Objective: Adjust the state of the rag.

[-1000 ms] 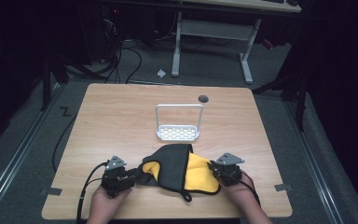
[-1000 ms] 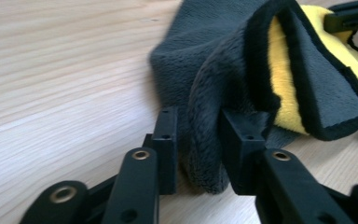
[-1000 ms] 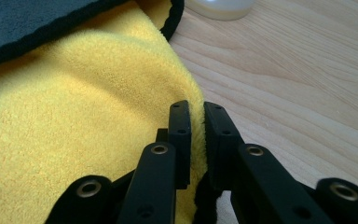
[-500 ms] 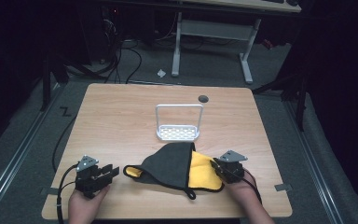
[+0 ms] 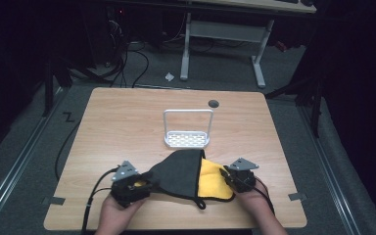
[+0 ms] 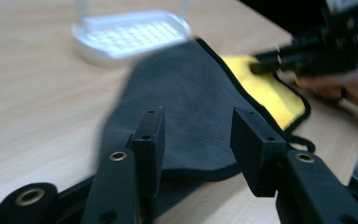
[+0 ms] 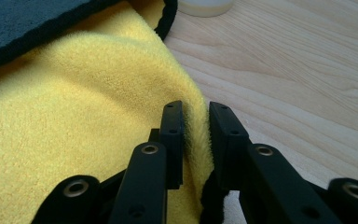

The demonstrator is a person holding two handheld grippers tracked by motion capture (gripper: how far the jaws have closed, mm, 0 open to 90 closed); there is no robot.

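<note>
Lying folded near the front edge of the wooden counter [image 5: 127,122]: black-and-yellow microfibre cloth [image 5: 186,171], yellow edge pinched in the right hand-held gripper [image 7: 196,128], left hand-held gripper [image 6: 196,140] (jaws just widened) released over the black side.

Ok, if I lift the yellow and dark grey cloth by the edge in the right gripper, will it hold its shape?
Probably not. The cloth already lies folded over itself, so it should droop from the right gripper. It looks thin and plush, likely light. The fuzzy pile bunched between the pads should grip well, not slip.
</note>
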